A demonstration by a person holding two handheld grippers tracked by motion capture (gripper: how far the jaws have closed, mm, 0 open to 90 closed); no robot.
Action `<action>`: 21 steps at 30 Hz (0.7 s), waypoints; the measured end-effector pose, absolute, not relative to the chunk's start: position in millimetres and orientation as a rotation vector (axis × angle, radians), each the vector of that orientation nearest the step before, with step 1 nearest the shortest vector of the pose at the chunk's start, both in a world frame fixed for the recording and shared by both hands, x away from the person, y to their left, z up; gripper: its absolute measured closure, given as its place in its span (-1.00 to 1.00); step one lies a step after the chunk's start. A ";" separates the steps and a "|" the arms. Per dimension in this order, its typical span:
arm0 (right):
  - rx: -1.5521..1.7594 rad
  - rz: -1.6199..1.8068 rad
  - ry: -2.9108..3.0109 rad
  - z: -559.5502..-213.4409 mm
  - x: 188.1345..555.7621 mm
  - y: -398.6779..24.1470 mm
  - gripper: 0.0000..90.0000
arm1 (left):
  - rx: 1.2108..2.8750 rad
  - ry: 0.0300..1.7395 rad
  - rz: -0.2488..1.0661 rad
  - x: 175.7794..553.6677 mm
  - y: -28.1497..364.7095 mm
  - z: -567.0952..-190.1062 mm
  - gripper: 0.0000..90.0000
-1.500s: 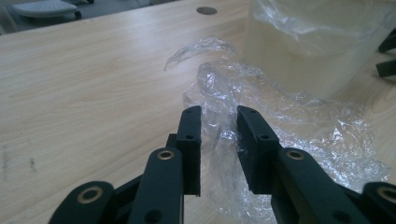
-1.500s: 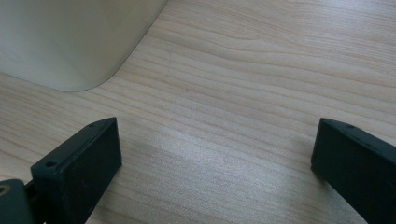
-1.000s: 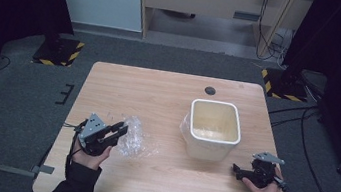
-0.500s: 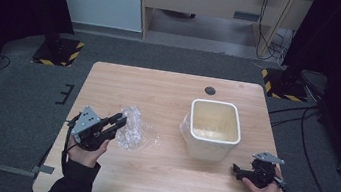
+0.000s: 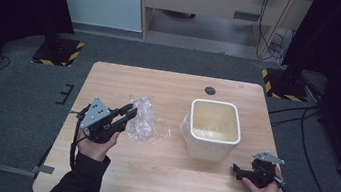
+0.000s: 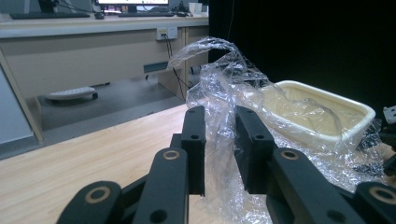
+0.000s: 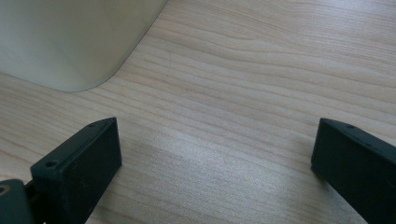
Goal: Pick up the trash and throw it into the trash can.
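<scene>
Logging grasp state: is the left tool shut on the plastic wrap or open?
Shut on it: the left tool has its jaws nearly closed with crumpled plastic wrap pinched between them.

We are wearing dark long sleeves [image 5: 81,179] — and gripping black two-jaw grippers [image 5: 128,113] with round rivets, grey three-cornered plates, trailing black cables.

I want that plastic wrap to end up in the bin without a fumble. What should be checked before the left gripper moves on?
1. Left gripper closed on the plastic wrap: ok, film is pinched between its jaws.
2. Wrap fully off the table: cannot tell.
3. Bin upright and open: ok.
4. Bin holds nothing solid: ok, inside looks bare.
5. Right gripper clear of the path: ok, open, resting right of the bin.
</scene>
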State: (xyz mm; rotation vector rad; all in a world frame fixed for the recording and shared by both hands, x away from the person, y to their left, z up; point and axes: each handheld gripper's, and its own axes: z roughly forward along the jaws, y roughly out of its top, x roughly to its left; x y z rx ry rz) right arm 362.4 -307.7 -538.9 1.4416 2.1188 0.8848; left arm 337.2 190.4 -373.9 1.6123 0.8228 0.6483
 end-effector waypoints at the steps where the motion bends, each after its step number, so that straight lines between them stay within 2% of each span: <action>1: 1.442 0.885 2.119 -538.9 362.4 -307.7 -0.96 | 1.612 0.823 0.648 337.2 190.4 -373.9 0.65; 21: 1.441 0.885 2.119 -538.9 362.4 -307.8 -0.96 | 1.587 0.775 0.644 358.6 156.2 -350.7 0.66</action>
